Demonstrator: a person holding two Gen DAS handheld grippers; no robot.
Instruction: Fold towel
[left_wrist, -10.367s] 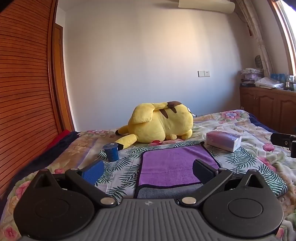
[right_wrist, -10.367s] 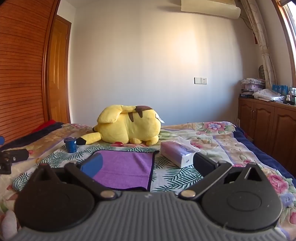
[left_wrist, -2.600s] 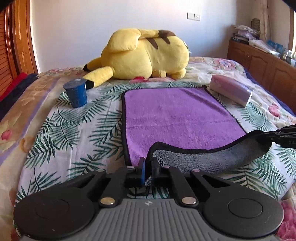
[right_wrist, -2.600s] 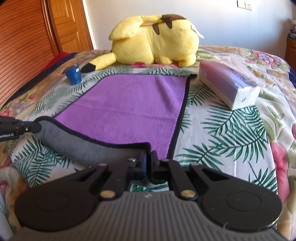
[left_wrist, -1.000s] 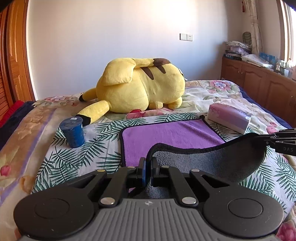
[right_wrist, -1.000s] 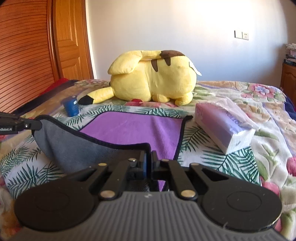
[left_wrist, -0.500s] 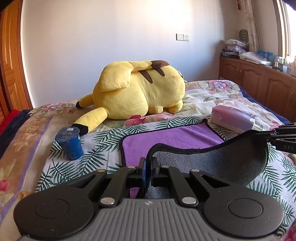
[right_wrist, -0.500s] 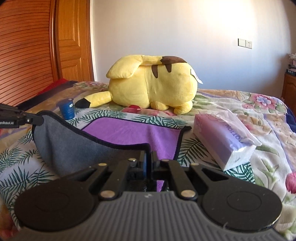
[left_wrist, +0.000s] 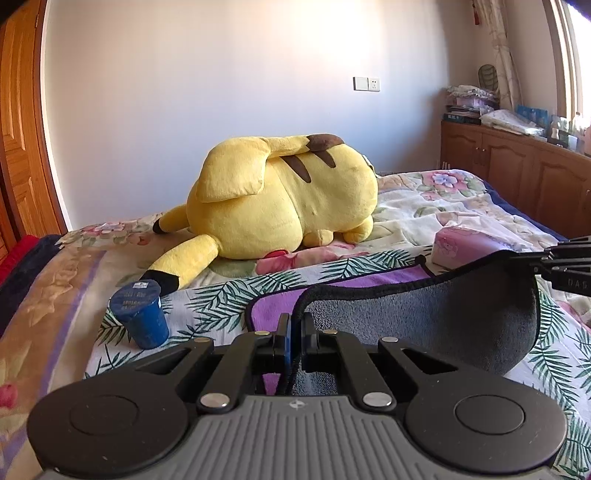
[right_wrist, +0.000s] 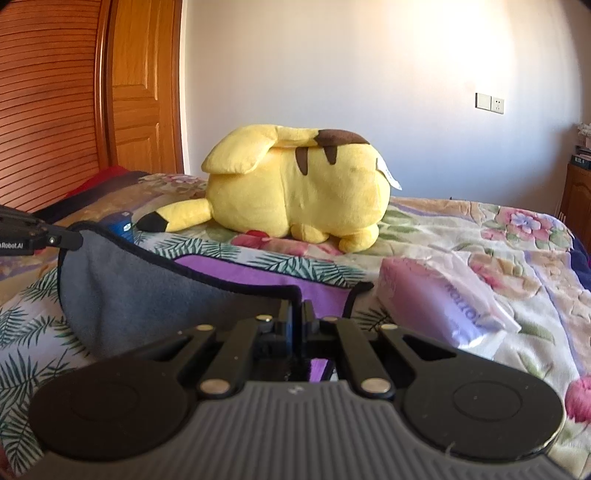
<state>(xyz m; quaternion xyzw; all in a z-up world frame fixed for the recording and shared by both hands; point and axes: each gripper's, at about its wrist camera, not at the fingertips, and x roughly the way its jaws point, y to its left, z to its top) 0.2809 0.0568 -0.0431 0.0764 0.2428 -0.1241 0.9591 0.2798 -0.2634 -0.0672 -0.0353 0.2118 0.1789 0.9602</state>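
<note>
Over the bed (left_wrist: 424, 218), towel (left_wrist: 424, 314) soft, light, sagging between left gripper (left_wrist: 293, 325) and right gripper (right_wrist: 295, 314), each clamped on a near corner.

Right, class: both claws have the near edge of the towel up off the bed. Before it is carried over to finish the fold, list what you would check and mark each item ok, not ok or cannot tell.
1. Left claw shut on its towel corner: ok.
2. Right claw shut on the other corner: ok.
3. Lifted edge level between the claws: not ok, it sags in the middle.
4. Far purple half lying flat on the bed: ok.
5. Tissue pack off the towel: ok, beside its right edge.
6. Blue cup off the towel: ok.
</note>
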